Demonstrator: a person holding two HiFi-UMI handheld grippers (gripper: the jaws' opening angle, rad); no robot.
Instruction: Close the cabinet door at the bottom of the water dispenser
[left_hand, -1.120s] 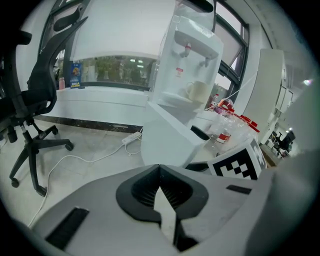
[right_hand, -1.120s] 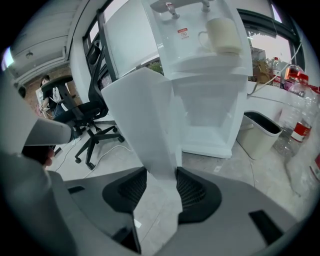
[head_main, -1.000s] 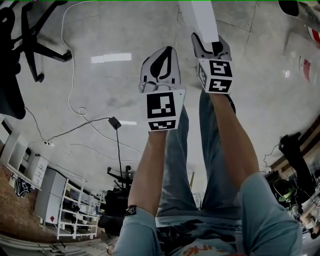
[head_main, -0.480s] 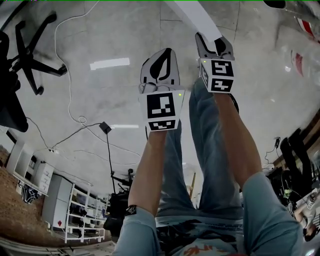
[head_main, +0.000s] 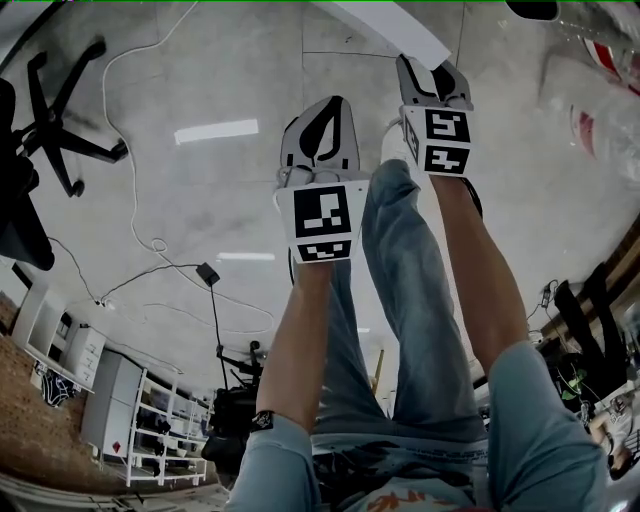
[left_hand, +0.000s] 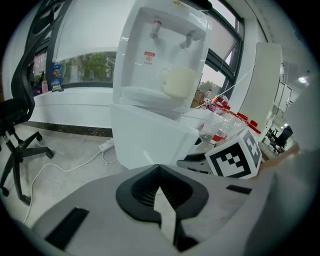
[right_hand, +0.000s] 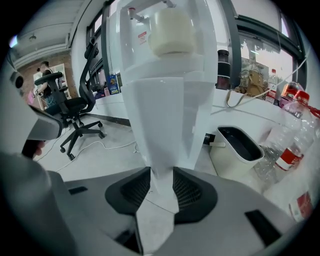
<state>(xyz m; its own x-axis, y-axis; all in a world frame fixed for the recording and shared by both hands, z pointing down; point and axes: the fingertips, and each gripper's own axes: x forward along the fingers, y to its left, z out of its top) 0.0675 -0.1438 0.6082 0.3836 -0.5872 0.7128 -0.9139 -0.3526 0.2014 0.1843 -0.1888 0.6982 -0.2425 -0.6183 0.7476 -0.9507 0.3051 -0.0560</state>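
Observation:
The white water dispenser (left_hand: 160, 85) stands ahead with a cream cup (left_hand: 179, 82) under its taps. Its bottom cabinet door (right_hand: 160, 130) stands open, edge toward me, and also shows as a white panel, the door (head_main: 385, 22), at the top of the head view. My right gripper (right_hand: 161, 175) has just been closing its jaws, and the door's edge fills the gap between the pads. In the head view the right gripper (head_main: 432, 72) sits at that panel's end. My left gripper (head_main: 322, 100) hangs beside it, shut and empty; in its own view, the left gripper (left_hand: 159, 167) points at the dispenser's base.
An office chair (head_main: 55, 110) stands at the left, and a cable (head_main: 140, 200) winds over the grey floor. A white bin (right_hand: 240, 145) and plastic bottles (right_hand: 290, 145) sit right of the dispenser. A power strip (left_hand: 106, 146) lies at its left foot. The person's legs are below the grippers.
The right gripper has slid up and to the right in the head view, and the white door panel has swung with it. The left gripper keeps its place in the picture.

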